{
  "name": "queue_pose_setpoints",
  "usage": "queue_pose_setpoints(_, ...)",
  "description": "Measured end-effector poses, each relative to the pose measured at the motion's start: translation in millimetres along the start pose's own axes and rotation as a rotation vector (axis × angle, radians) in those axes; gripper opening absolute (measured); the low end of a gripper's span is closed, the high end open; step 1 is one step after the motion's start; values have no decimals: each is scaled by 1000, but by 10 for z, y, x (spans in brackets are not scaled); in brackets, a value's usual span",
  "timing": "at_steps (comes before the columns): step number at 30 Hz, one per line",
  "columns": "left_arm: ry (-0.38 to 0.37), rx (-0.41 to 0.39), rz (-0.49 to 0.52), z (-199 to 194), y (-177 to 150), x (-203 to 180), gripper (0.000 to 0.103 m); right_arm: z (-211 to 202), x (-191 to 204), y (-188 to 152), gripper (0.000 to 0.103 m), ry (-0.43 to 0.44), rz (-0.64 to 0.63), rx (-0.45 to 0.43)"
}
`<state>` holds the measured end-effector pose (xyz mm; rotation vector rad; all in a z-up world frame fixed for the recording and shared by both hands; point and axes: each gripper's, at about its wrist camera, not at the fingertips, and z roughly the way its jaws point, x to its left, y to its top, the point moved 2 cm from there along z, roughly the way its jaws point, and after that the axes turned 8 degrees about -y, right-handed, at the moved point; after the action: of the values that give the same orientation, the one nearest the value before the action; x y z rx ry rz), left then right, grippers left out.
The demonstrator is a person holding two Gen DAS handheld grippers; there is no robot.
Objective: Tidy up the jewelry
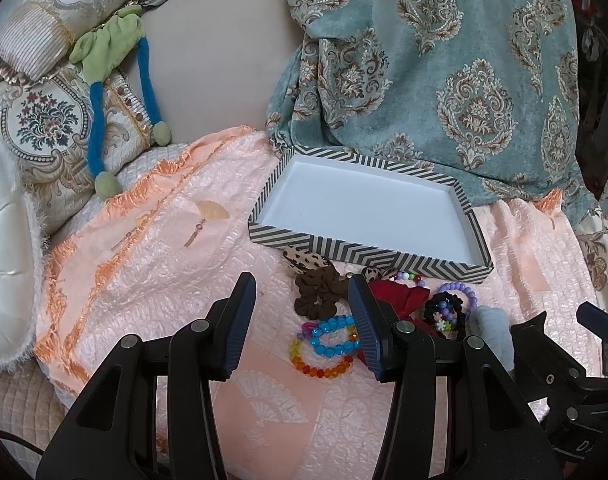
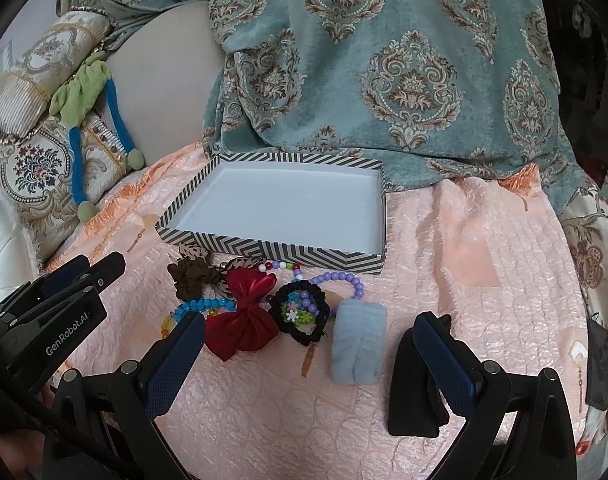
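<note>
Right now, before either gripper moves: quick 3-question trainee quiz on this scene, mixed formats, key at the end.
1. True or false: the striped box already holds some jewelry.
2. Which lies nearest the right gripper? A) brown scrunchie B) pale blue fluffy scrunchie C) red bow
3. Fill in: the fingers of the left gripper stand ____ with nothing between them.

Key: 1 false; 2 B; 3 open
</note>
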<state>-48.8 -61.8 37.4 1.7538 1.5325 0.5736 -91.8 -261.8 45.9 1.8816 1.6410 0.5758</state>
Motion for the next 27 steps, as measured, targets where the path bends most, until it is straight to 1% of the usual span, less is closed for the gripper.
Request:
queue_pose_setpoints(12, 3, 4, 1, 1, -8, -2, 48, 13, -13, -9, 103, 0, 5, 2)
queue_pose_setpoints(16, -7, 24, -8, 34, -20, 37, 48, 43, -26, -22, 103, 4, -4, 7)
queue_pose_setpoints(19, -42, 63, -60, 106, -22, 164, 48, 89, -75, -36, 103, 2, -17, 17)
queue_pose_setpoints(22, -62, 95, -105, 167, -26, 305, 48, 158, -134, -72, 103, 7, -26, 35)
queue_pose_setpoints(24, -59, 107, -132, 201, -35, 395, 48, 213, -206, -92, 103, 14, -16, 52)
queue_pose_setpoints(27, -60, 133, -190, 275, -58, 567, 48, 260, -276, -120, 102, 41, 0, 53)
